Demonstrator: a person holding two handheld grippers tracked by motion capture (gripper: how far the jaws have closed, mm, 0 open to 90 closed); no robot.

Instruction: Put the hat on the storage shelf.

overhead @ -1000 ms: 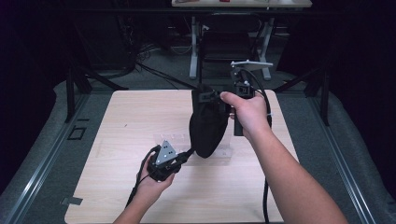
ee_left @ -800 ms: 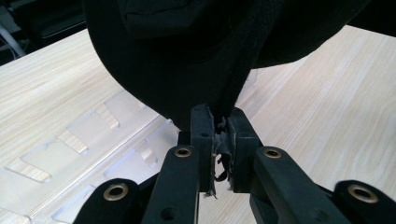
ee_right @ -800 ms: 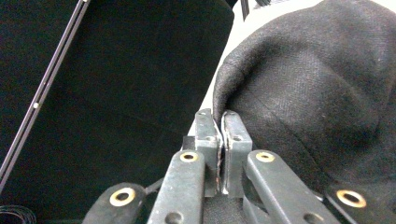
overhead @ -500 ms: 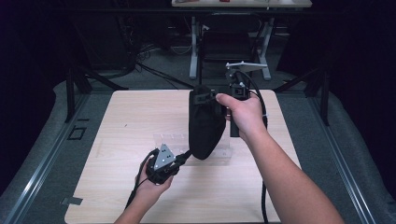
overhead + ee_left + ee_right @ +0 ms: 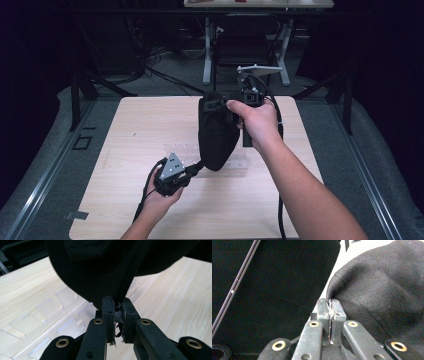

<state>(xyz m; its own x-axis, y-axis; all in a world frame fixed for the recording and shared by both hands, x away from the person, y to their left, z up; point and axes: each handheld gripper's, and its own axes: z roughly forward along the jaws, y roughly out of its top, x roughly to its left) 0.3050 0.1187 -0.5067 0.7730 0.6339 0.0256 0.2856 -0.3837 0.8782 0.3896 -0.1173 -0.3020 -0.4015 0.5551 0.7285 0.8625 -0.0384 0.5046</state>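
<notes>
A black cloth item [image 5: 217, 132] hangs stretched above the light wooden table [image 5: 130, 130], held at both ends. My right gripper [image 5: 218, 104] is shut on its upper edge, and in the right gripper view the jaws [image 5: 330, 303] pinch a seam of the cloth [image 5: 382, 295]. My left gripper [image 5: 199, 165] is low, near the table, and is shut on the lower tip. The left gripper view shows a fold of the cloth [image 5: 100, 270] clamped between the pads of that gripper [image 5: 117, 308].
A clear acrylic rack with slots [image 5: 240, 162] lies flat on the table under the cloth and also appears as the rack [image 5: 42, 312]. The right gripper's cable [image 5: 279, 210] trails down beside the forearm. Dark floor, metal rails and desk legs [image 5: 207, 55] surround the table.
The right hand and the top of the cloth have eased slightly to the left. The left hand has stayed in place, and both grips are unchanged.
</notes>
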